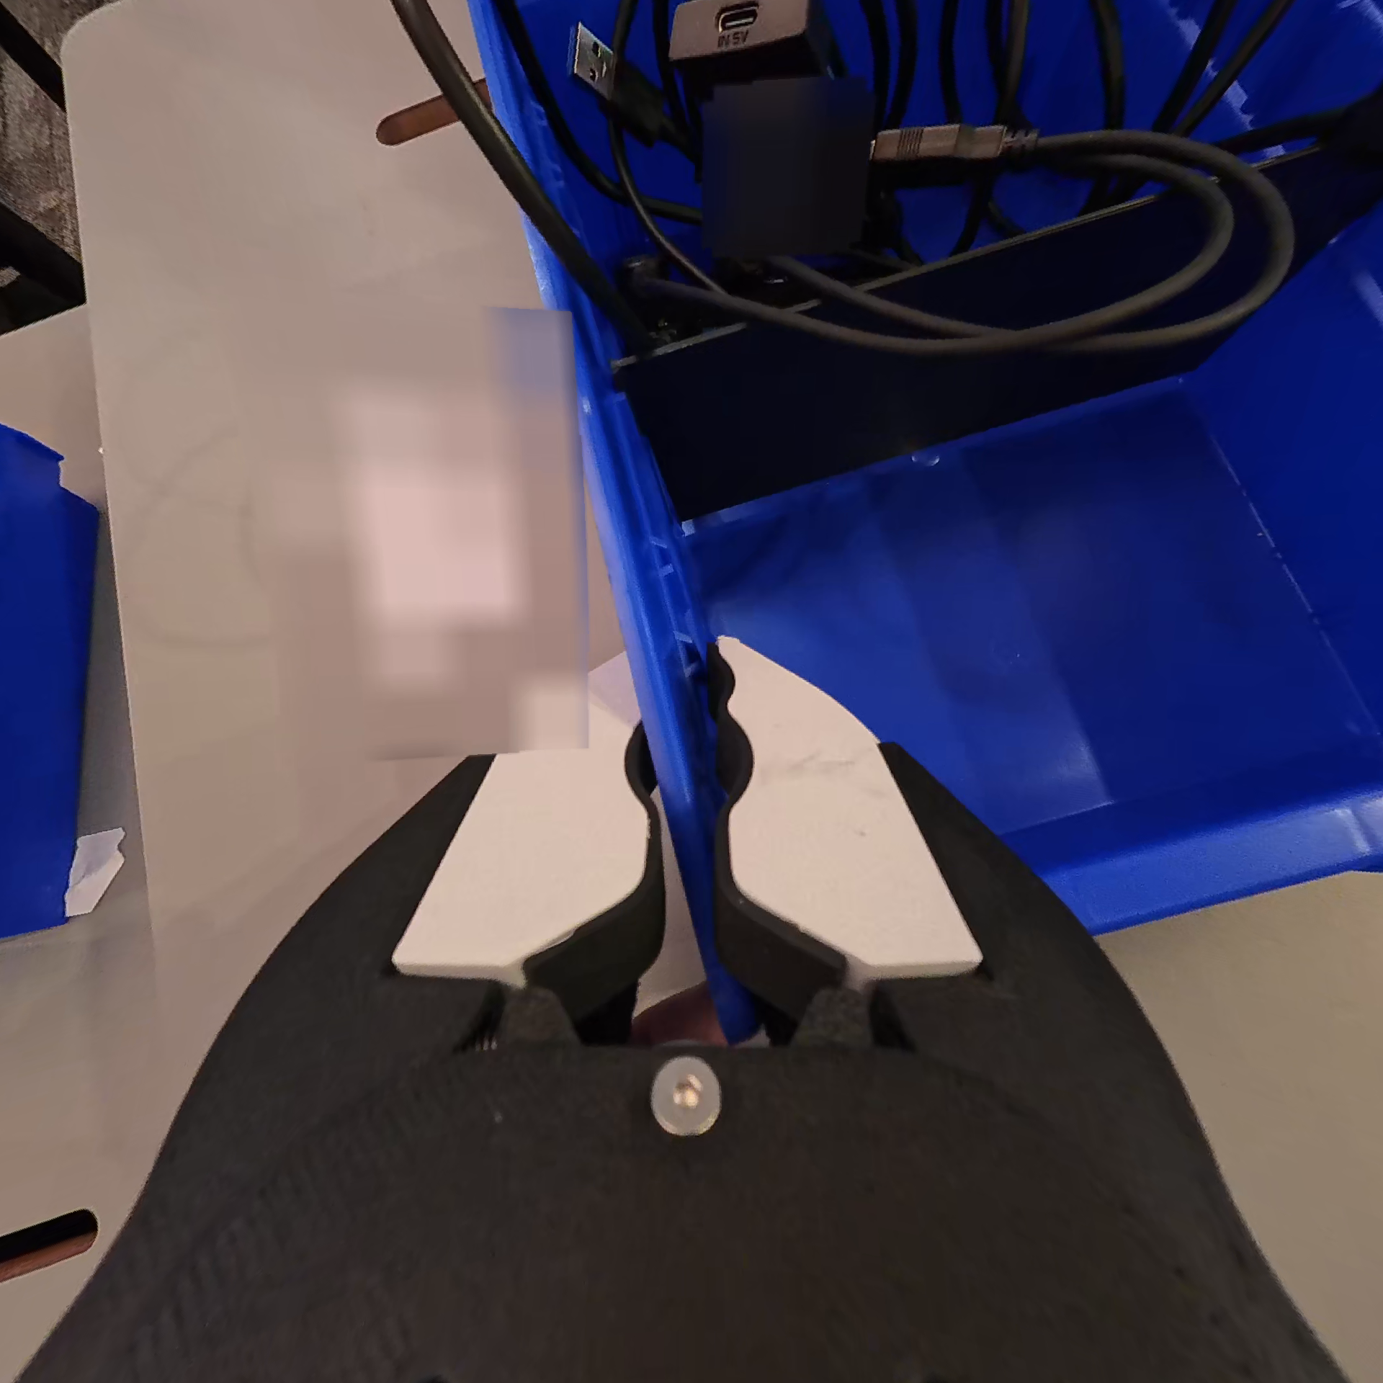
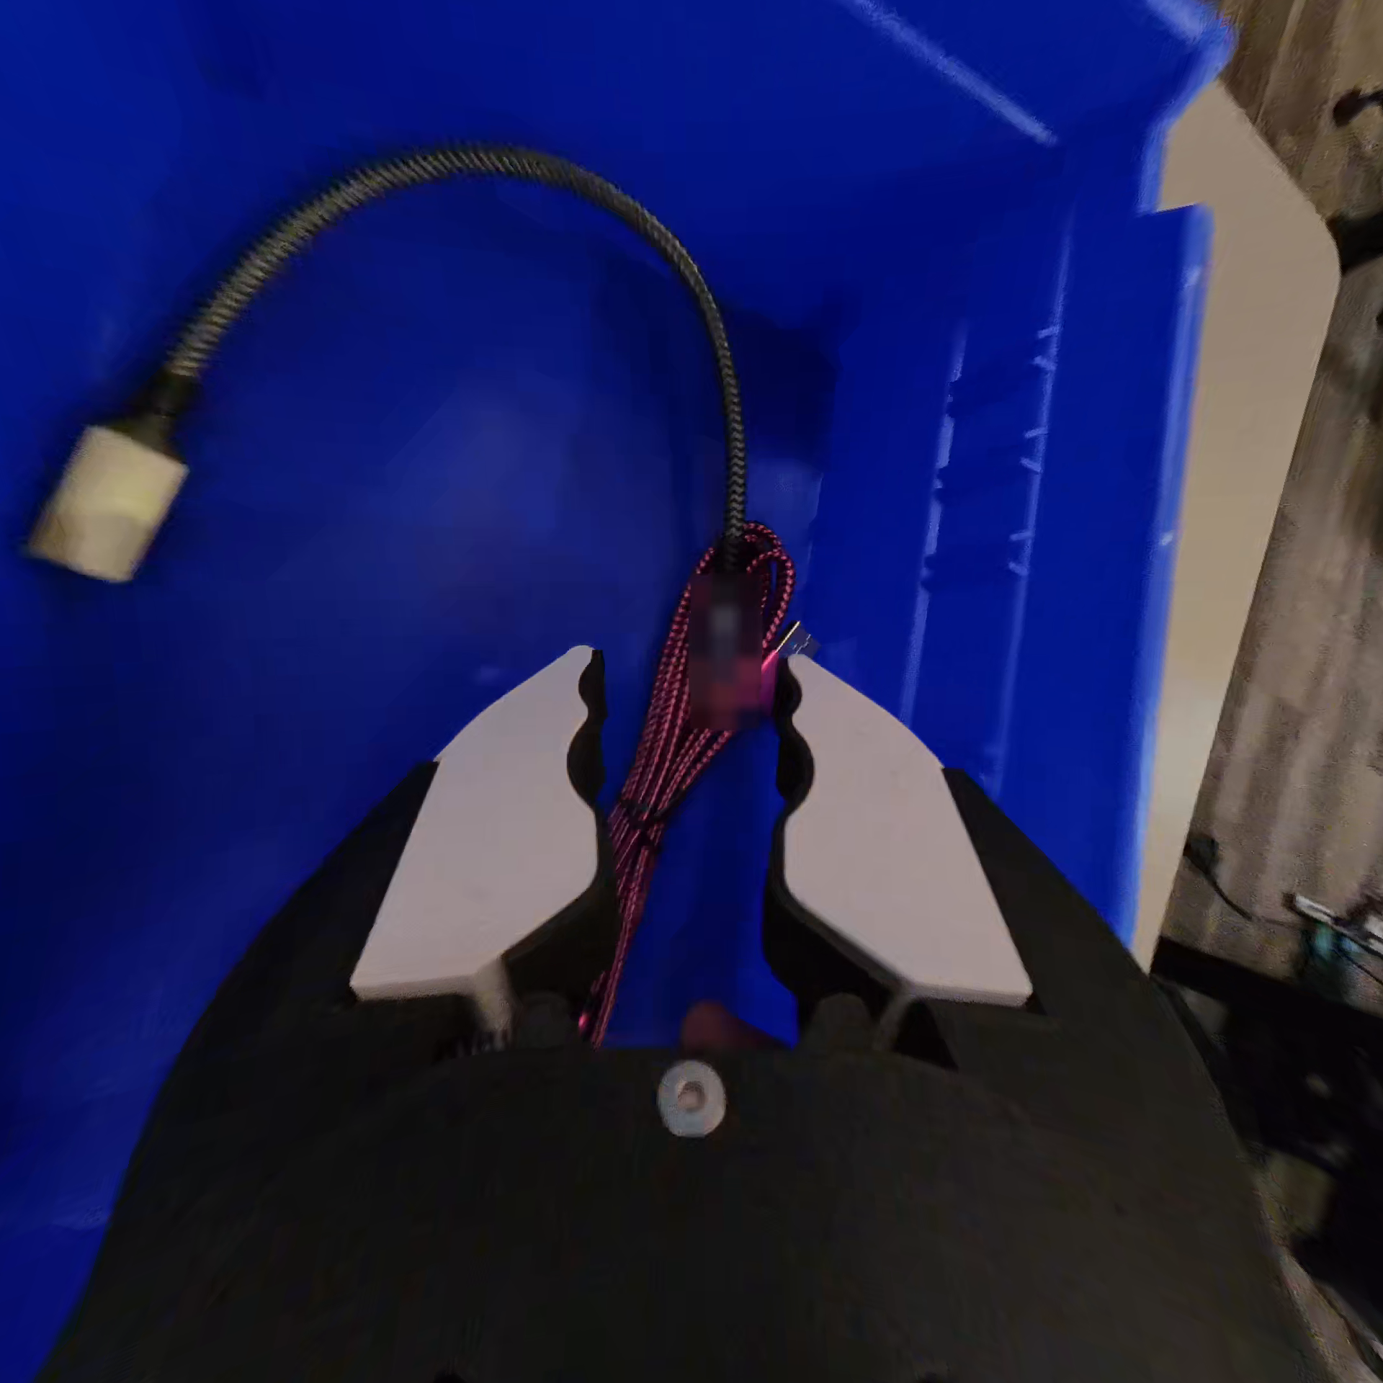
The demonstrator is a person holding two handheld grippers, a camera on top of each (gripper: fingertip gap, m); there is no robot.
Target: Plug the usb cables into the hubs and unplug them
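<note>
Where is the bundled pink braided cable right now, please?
In the right wrist view, the pink cable bundle lies inside the blue bin, between the right gripper's spread fingers, below a grey braided cable.

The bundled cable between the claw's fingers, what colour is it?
Pink-and-black braid, clearest in the right wrist view.

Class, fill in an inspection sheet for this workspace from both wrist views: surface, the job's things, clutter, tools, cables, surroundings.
Surface: pale tabletop, slots cut in it.
Job's things: dark hub in the blue bin, behind a black divider.
Clutter: torn white scrap at a second blue bin.
Tools: left tool shut on the bin's wall; right tool open around a red braided cable bundle.
Cables: black tangle; grey braided cable.
Surroundings: dim, blurred floor area.
</note>
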